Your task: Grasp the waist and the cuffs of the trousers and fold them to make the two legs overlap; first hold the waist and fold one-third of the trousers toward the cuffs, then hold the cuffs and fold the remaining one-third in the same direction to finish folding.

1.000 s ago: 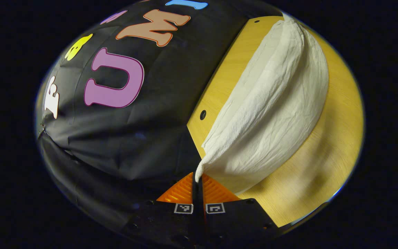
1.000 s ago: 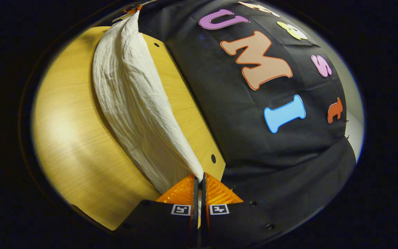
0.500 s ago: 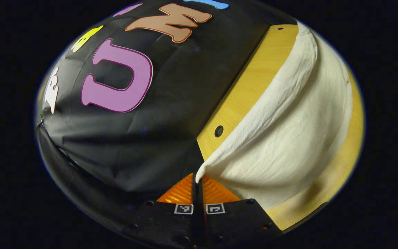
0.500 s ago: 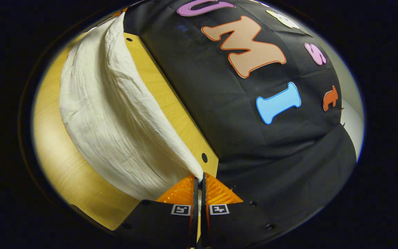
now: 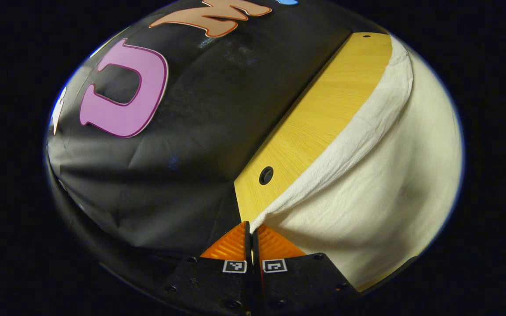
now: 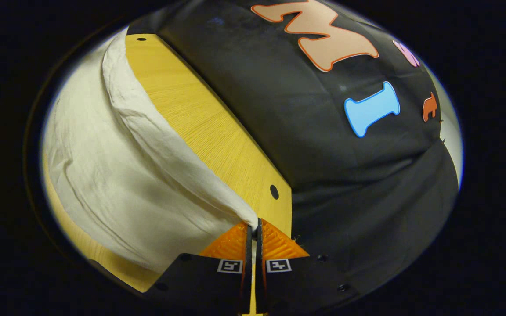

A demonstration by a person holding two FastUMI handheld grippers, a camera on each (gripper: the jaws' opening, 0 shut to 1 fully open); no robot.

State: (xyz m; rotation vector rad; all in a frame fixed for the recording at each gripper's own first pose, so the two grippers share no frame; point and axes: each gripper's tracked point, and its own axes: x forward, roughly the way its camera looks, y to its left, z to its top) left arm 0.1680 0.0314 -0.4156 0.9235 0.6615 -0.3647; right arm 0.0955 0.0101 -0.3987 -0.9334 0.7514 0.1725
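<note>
Here both grippers are closed on cloth. In the left gripper view, the left gripper (image 5: 251,231) has its 2 fingers pressed together with a corner of the trousers (image 5: 380,175) pinched between the tips. In the right gripper view, the right gripper (image 6: 253,231) is the same: fingers together, a corner of the trousers (image 6: 117,175) nipped at the tips.

The trousers are pale, creased cloth spread on the table (image 5: 323,109), whose far edge meets the booth wall (image 5: 200,145). From each held corner a rolled, taut edge runs away across the wood toward the other hand, so the 2 grippers appear to hold the 2 ends of one edge. That edge sits near the table's far side, with a strip of bare wood (image 6: 200,118) between it and the wall. The rest of the cloth falls from the edge toward the near side, and a fold line shows in the right gripper view.

As a judgement, a fold is in progress: the held edge looks low over the table but not yet released. Which fold it is cannot be told, since neither waist nor cuffs can be made out, and it is not clear whether the legs already overlap. What seems left at the least is to lay this edge down flat, let go, and do any folds that remain.
</note>
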